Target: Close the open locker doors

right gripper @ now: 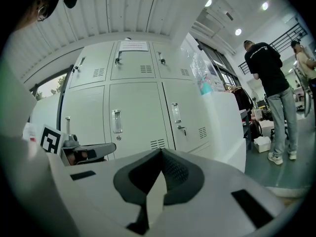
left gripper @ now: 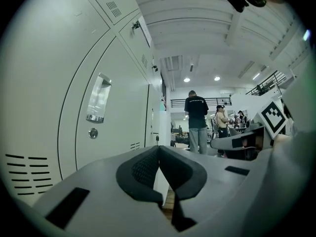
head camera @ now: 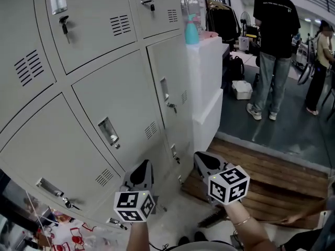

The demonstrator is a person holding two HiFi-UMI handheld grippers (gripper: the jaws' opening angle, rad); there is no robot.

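Head view: left hand-held gripper (head camera: 144, 166) 6 o'clock, right hand-held gripper (head camera: 203, 160) 5 o'clock, both clamped empty, before locker doors (head camera: 120, 109).

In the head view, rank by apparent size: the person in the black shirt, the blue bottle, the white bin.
1. person in the black shirt.
2. blue bottle and white bin look about alike; the bottle is nearer, so I won't rank them.
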